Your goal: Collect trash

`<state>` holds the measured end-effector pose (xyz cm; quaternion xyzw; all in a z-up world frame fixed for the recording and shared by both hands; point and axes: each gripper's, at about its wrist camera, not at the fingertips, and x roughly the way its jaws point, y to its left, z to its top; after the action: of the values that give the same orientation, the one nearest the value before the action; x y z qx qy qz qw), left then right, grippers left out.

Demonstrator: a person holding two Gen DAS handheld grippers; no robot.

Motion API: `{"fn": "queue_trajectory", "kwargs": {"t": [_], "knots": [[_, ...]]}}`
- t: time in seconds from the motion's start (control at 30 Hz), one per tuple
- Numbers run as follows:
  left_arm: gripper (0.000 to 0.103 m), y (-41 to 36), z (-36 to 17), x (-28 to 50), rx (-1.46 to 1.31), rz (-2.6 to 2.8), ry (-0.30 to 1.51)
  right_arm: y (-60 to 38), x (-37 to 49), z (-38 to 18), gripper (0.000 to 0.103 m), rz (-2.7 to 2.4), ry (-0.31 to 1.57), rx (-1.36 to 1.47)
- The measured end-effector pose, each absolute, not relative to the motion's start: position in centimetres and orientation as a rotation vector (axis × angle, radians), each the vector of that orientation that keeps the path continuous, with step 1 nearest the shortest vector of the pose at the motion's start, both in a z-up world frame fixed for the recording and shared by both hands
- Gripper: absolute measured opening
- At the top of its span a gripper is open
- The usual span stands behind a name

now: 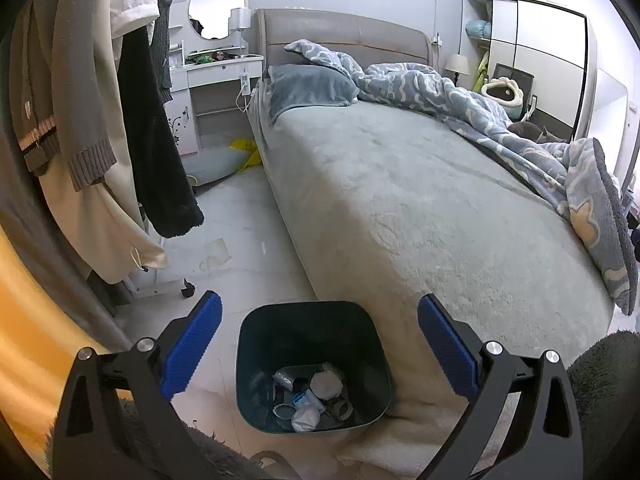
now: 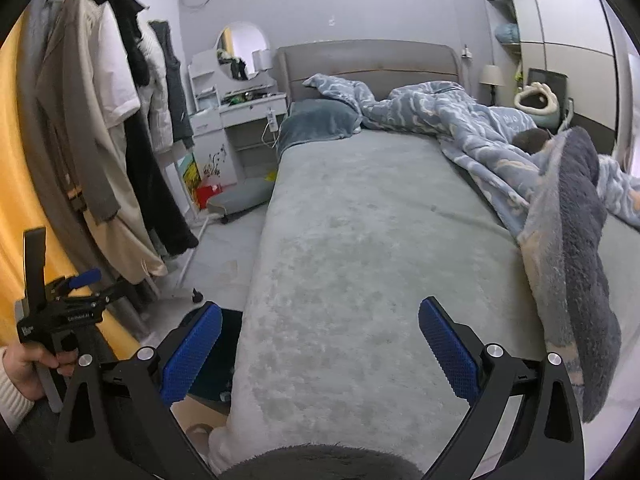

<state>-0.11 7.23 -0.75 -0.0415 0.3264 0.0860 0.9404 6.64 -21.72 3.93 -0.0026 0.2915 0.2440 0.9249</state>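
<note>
A dark blue-green trash bin (image 1: 276, 320) stands on the floor against the bed's side. Inside it lies trash (image 1: 310, 396): crumpled white tissue, tape rings and wrappers. My left gripper (image 1: 319, 340) is open and empty, held above the bin with the bin between its blue pads. In the right wrist view my right gripper (image 2: 320, 344) is open and empty over the grey bed (image 2: 360, 260). Part of the bin (image 2: 224, 356) shows behind its left finger. The left gripper (image 2: 86, 278) shows at far left in a hand.
A crumpled blue quilt (image 2: 480, 136) covers the bed's right side. Clothes hang on a rack (image 1: 100, 120) at left. A white dressing table (image 1: 216, 80) stands beyond. A stained patch (image 1: 218, 254) marks the floor beside the bed.
</note>
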Motion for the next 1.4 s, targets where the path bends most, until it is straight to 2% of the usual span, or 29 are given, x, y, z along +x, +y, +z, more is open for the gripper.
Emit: {"fn": "queue_trajectory", "kwargs": {"t": [1.4], "knots": [[0.1,6.97,-1.13,-0.18,-0.08,0.166,0.664,-21.76,6.63,3.78,0.1,0.505,0.606,0.005]]}}
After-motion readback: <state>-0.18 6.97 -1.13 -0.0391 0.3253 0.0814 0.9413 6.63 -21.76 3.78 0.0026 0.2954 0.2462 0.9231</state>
